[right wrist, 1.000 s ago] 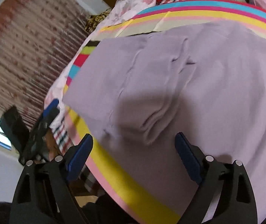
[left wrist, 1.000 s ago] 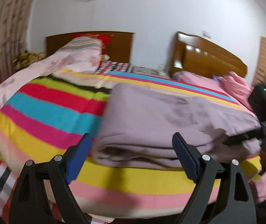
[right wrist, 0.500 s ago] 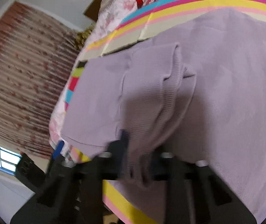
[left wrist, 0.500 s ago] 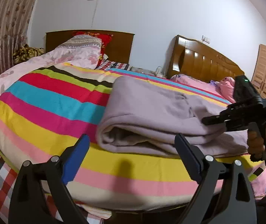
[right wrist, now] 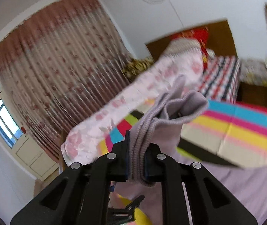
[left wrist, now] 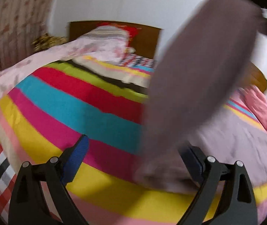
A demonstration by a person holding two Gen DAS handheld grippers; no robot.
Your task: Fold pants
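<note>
Both grippers active: I've R gripper (right wrist: 135, 161) clamped on pants (right wrist: 152, 131) ribbed hem, raised to fold over; L gripper (left wrist: 135, 161) jaws wide, empty, near bedspread (left wrist: 62, 101).

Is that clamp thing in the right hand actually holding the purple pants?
Yes, the right gripper has its jaws shut on the ribbed edge of the lilac pants, lifted above the striped bedspread.
</note>
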